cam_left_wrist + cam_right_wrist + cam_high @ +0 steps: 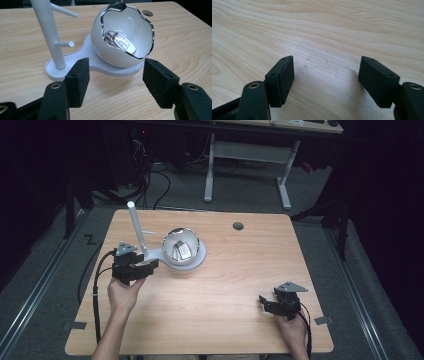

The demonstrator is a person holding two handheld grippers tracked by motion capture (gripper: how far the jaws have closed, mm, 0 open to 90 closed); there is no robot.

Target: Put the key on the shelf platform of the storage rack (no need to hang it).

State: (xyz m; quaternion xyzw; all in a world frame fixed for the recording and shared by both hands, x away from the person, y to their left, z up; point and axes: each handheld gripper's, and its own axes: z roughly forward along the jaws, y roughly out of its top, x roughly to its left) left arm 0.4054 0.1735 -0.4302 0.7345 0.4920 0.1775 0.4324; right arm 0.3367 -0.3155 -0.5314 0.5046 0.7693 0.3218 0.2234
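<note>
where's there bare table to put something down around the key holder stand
Bare wood runs from the white bowl rightward to the round cable hole and the table edge, down to the right gripper. Crowded: the stand's post side, where the left gripper sits at the base.

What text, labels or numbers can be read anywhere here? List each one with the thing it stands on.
No readable text anywhere.
The car key in the white egg-shaped bowl has button marks, too small to read.
The stand's post, the table and both grippers carry no lettering.
</note>
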